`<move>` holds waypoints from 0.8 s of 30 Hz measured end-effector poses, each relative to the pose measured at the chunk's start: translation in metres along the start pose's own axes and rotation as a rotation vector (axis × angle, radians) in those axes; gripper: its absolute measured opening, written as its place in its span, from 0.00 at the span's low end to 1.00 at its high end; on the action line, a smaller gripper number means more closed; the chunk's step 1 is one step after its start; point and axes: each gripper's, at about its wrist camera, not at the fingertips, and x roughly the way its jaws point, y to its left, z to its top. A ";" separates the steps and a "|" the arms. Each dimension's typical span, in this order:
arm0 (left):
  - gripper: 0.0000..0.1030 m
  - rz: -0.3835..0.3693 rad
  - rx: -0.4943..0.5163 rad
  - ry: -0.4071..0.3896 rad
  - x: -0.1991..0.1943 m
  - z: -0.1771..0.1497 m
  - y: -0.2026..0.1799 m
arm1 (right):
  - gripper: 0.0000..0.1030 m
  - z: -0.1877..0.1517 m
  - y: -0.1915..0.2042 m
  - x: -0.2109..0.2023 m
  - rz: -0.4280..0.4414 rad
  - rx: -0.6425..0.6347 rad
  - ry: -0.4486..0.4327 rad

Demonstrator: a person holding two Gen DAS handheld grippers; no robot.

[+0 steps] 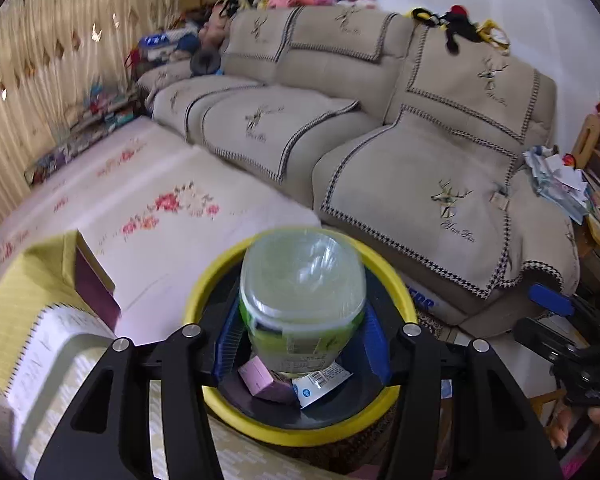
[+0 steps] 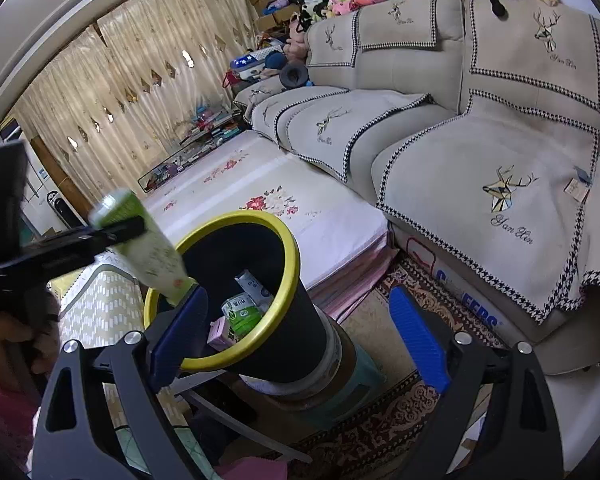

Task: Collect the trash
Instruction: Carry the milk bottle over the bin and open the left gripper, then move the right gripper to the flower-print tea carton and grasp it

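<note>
With a carton, box and wrapper already in the yellow-rimmed bin (image 2: 236, 280), the left gripper (image 1: 302, 344) holds a green-labelled bottle (image 1: 302, 296) loosely above its mouth, at ten o'clock from the wide-open, empty right gripper (image 2: 300, 336), drop pending.

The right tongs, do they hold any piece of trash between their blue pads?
No. In the right wrist view the right tongs stand wide open with nothing between them, only the bin beyond.
</note>
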 end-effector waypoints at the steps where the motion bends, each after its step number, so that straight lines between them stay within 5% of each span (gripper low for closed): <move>1: 0.66 0.004 -0.005 0.005 0.003 -0.003 0.003 | 0.85 0.000 0.000 0.001 0.003 0.000 0.002; 5: 0.73 0.015 -0.025 -0.019 -0.011 -0.017 0.019 | 0.85 -0.004 0.005 0.004 0.018 -0.012 0.014; 14: 0.86 0.115 -0.168 -0.181 -0.137 -0.100 0.095 | 0.85 -0.011 0.047 0.004 0.065 -0.086 0.036; 24: 0.89 0.467 -0.357 -0.263 -0.253 -0.234 0.204 | 0.85 -0.023 0.125 -0.001 0.121 -0.216 0.061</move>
